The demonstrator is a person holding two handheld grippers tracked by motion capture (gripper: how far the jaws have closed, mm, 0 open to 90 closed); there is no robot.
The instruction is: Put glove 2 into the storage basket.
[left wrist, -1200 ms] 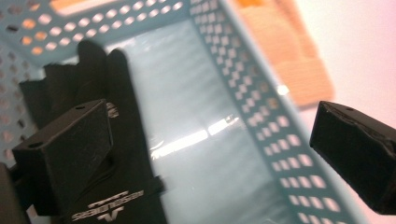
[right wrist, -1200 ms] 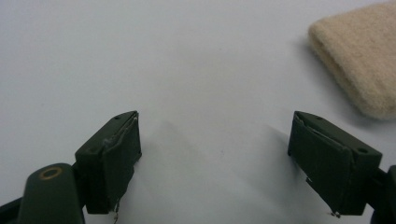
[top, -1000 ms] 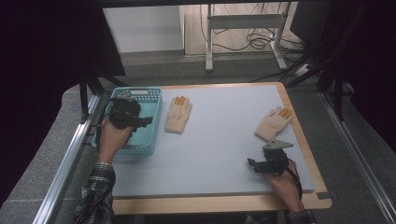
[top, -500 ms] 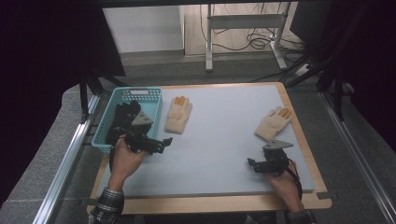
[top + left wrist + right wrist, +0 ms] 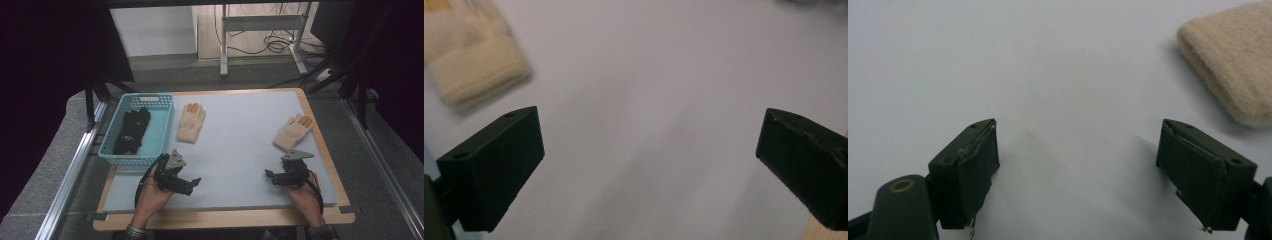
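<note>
While my left gripper (image 5: 192, 183) hangs low over the mat (image 5: 235, 150) near the front edge, its jaws stand wide apart with nothing between them, and that looks like a reset before the next pick. From it, the near glove (image 5: 191, 122) lies at twelve o'clock, flat, cuff toward me, just beside the basket (image 5: 161, 135) but not touching it. I see that cuff (image 5: 476, 70) at ten o'clock in the left gripper view, blurred.

My right gripper (image 5: 272, 177) is also spread and empty, low by the front right. The far glove (image 5: 293, 132) lies at one o'clock from it, cuff (image 5: 1233, 65) nearest my jaws, fingers aimed at the mat's right edge.

Black gloves (image 5: 132, 131) already lie in the basket, so I judge the tan pair goes there too.

Room is good: bare mat runs between both grippers and between the gloves. The tight spots are the basket's wall at eleven o'clock of my left gripper, and the wooden border (image 5: 330, 150) close behind the far glove.
</note>
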